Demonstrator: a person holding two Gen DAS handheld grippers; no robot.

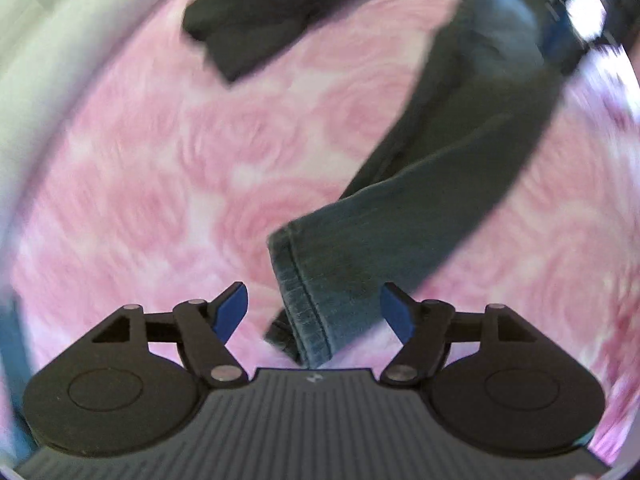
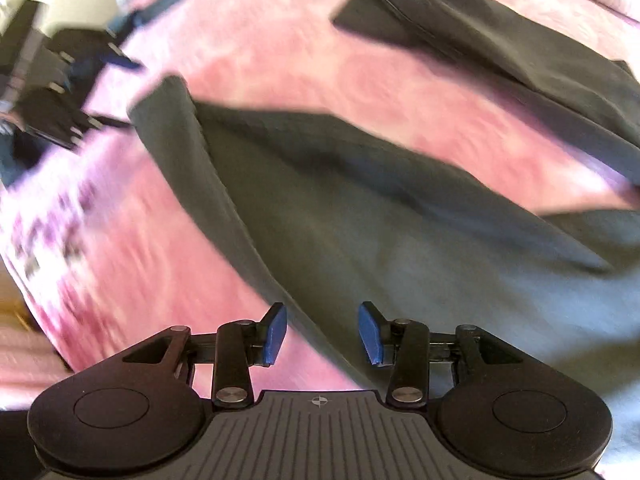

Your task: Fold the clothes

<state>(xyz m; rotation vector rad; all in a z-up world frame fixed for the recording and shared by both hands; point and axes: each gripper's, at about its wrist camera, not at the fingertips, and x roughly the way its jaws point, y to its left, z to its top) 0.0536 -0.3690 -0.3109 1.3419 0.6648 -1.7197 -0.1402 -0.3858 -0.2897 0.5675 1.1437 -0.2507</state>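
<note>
On a pink rose-patterned bedspread (image 1: 168, 184), the left wrist view shows a pair of dark jeans (image 1: 452, 168) spread out, both views blurred. The left gripper (image 1: 314, 312) hangs over the cloth with its blue-padded fingers (image 1: 230, 314) spread wide and nothing clamped between them. The hemmed cuff of one trouser leg (image 1: 304, 300) lies between the two pads without touching either; its stitching is plainly visible, and the leg runs up and to the right from there. The second leg's cuff (image 1: 240, 32) lies well apart near the top of this view, on the bedspread. At top right a dark device with a blue patch (image 1: 568, 28) appears beside the jeans; too blurred to identify with certainty. A pale surface (image 1: 40, 48) borders the bedspread at left. In the right wrist view, the right gripper (image 2: 322, 332) is likewise open, at a narrower spread than the left, with its blue pads (image 2: 276, 334) holding nothing. The edge of the jeans (image 2: 360, 220) passes diagonally between the pads, with the broad upper part of the garment filling the right side. One leg extends to a cuff (image 2: 160, 116) at left, and the other leg (image 2: 480, 48) lies across the top. The left gripper (image 2: 100, 92) is visible at upper left, just beside that cuff, its fingers apart. The bedspread (image 2: 120, 260) shows at left below.
</note>
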